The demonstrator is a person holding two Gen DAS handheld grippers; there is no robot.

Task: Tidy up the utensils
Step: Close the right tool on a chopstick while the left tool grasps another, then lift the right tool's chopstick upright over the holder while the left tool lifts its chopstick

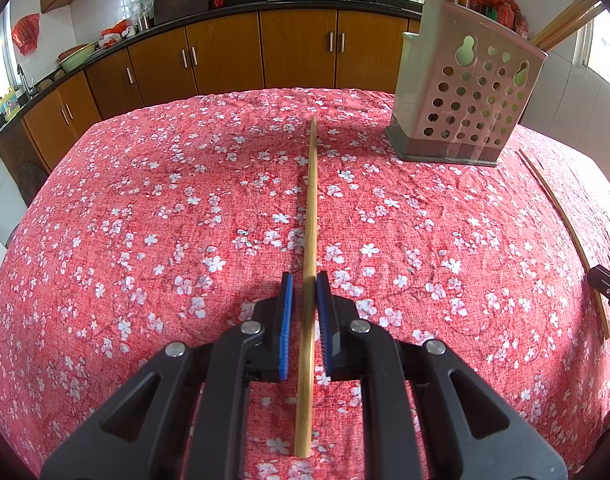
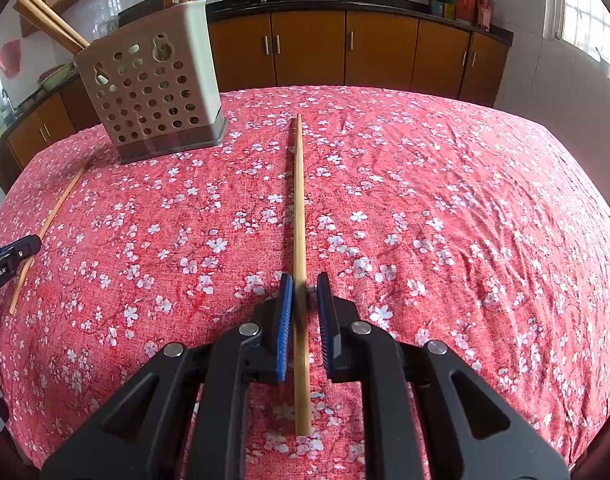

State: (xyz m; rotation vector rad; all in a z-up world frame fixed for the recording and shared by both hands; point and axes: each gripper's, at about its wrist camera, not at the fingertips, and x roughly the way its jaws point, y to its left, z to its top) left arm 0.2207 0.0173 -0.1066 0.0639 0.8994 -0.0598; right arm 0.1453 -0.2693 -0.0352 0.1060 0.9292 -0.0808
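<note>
In the left wrist view, my left gripper (image 1: 304,280) straddles a wooden chopstick (image 1: 311,216) that lies on the red floral tablecloth; its blue pads stand slightly apart on either side of it. In the right wrist view, my right gripper (image 2: 304,280) straddles another chopstick (image 2: 299,208) the same way, the left pad touching it. A beige perforated utensil holder (image 1: 465,100) with several chopsticks in it stands at the far right of the left view and at the far left of the right view (image 2: 153,96).
The table (image 1: 145,220) is covered with a red cloth with white blossoms. Each view shows the other gripper and its chopstick at the side edge (image 1: 607,292) (image 2: 9,260). Wooden cabinets (image 1: 297,48) and a counter with woks stand behind.
</note>
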